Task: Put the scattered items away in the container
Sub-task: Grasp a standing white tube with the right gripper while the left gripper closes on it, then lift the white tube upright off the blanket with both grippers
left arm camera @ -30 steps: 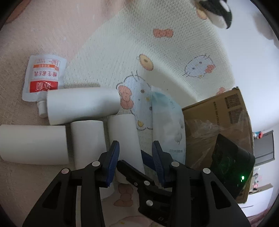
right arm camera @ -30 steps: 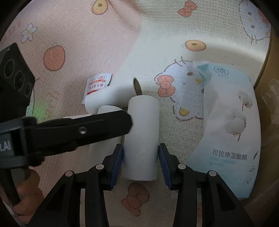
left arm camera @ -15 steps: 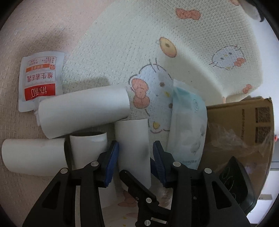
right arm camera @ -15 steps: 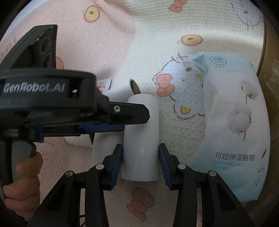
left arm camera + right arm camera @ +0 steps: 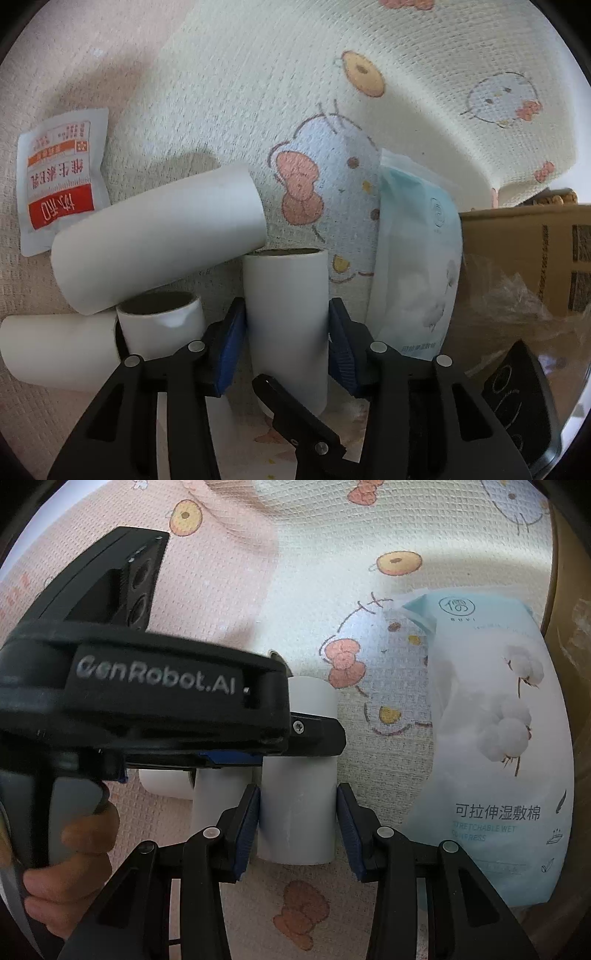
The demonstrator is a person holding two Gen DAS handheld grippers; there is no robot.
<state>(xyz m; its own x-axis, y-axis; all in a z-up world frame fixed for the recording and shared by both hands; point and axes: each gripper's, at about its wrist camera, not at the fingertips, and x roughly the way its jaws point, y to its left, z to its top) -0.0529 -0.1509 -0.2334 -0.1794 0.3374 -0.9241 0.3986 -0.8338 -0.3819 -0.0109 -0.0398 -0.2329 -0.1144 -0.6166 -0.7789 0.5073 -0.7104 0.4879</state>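
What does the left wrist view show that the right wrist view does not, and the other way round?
Only the left wrist view: the red-and-white sachet and the printed side of the cardboard box.
Only the right wrist view: a hand, the GenRobot.AI lettering, and the cotton print on the pack.
Both: the white tube gripped by the right tongs, the pale blue pack, and the cartoon mat.

I see my right gripper [image 5: 299, 825] closed on a white paper tube [image 5: 298, 794] lying on the cartoon-print mat [image 5: 332, 572], blue pads [image 5: 246, 823] pressed to both its sides. My left gripper [image 5: 155, 698], black and marked GenRobot.AI, crosses over the tube's far half, my hand [image 5: 70, 871] on its grip. More white tubes [image 5: 218, 794] lie just left. A pale blue wet-compress pack [image 5: 495, 746] lies to the right, beside a brown cardboard edge [image 5: 570, 627].
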